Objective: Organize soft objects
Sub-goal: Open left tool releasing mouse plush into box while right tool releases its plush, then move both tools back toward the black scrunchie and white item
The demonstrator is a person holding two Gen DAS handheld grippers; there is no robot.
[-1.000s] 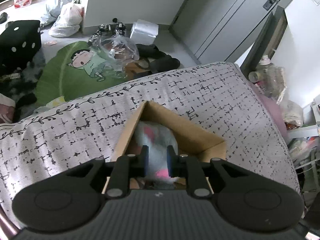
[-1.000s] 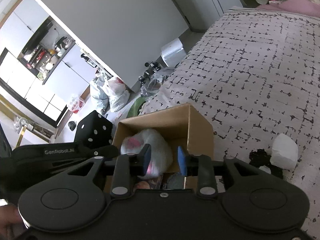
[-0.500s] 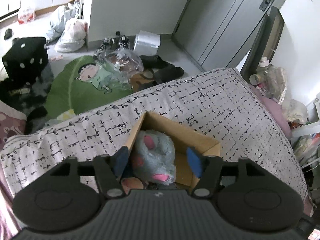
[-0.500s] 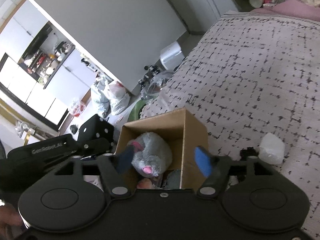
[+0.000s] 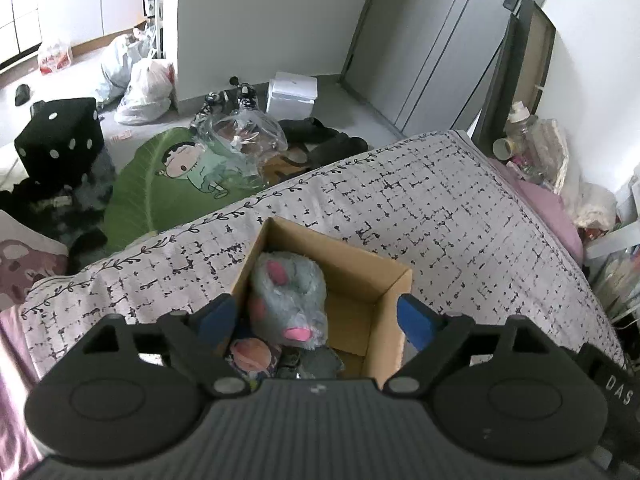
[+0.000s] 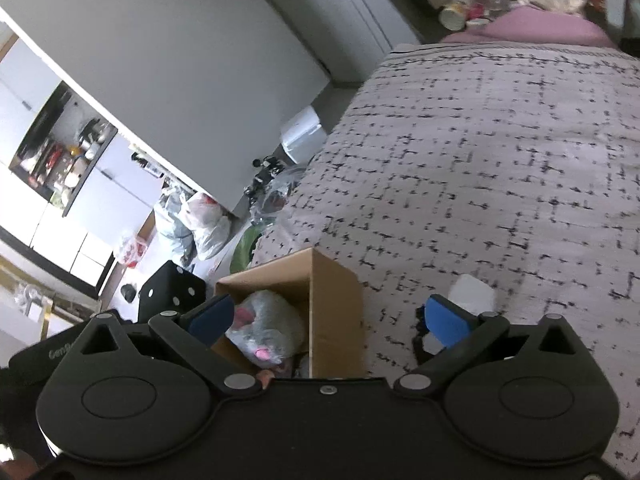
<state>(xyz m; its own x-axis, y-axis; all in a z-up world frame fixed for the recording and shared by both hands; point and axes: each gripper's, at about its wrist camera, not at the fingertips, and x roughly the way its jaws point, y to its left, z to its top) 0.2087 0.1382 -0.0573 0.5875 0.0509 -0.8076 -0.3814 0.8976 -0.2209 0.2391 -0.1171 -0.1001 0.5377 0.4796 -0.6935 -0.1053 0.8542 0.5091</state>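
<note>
The open brown cardboard box (image 5: 360, 280) is largely filled by a grey-and-pink plush toy (image 5: 288, 292); room remains along its right wall. The patterned bedspread (image 6: 500, 160) beyond lies mostly bare.

A bed (image 5: 460, 216) with a pale cover printed in broken black lines carries the things. A cardboard box (image 5: 356, 276) stands open on it near the left edge. Right of the box, a small white object (image 6: 472, 294) lies on the cover beside something black (image 6: 420, 346). A pink pillow (image 6: 532, 26) sits at the far end.
</note>
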